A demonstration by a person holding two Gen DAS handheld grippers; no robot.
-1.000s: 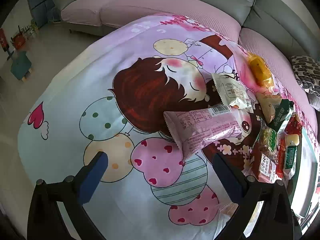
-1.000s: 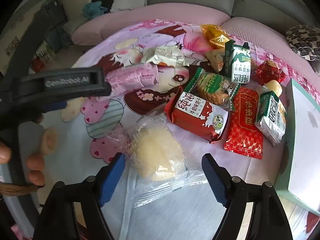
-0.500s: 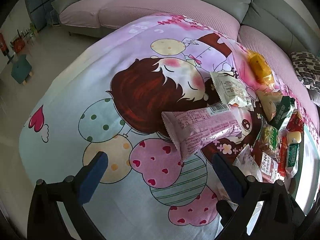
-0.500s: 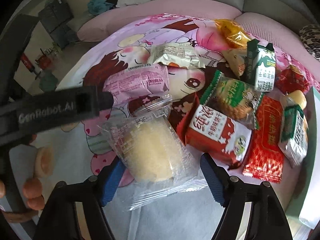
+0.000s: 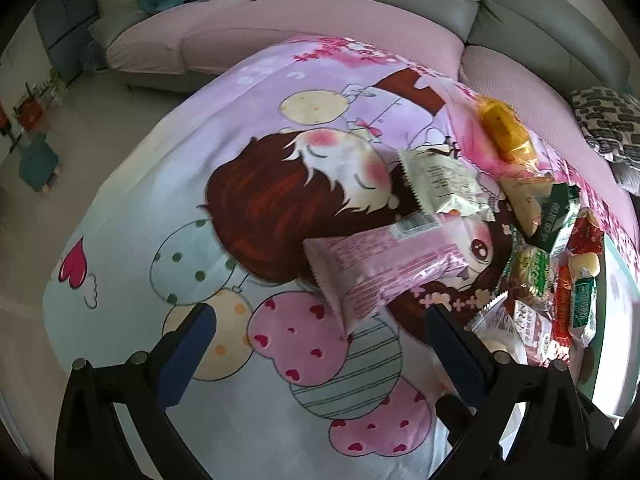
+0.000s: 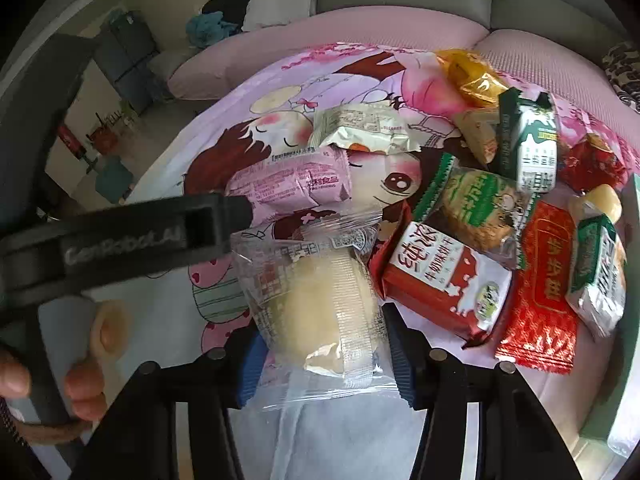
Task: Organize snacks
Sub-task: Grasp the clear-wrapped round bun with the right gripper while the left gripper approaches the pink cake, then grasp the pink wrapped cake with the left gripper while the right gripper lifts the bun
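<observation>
Between the right gripper's (image 6: 322, 354) just-closing jaws: one clear-wrapped bun (image 6: 320, 304).

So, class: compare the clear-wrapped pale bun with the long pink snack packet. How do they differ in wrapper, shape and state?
The clear-wrapped bun shows its pale round filling; the pink packet is opaque and printed. The bun is rounded, the pink packet long and flat. The right hand-held gripper has just been closing and presses the bun from both sides; the pink packet lies untouched on the cartoon cloth. Both are sealed single snacks.
</observation>
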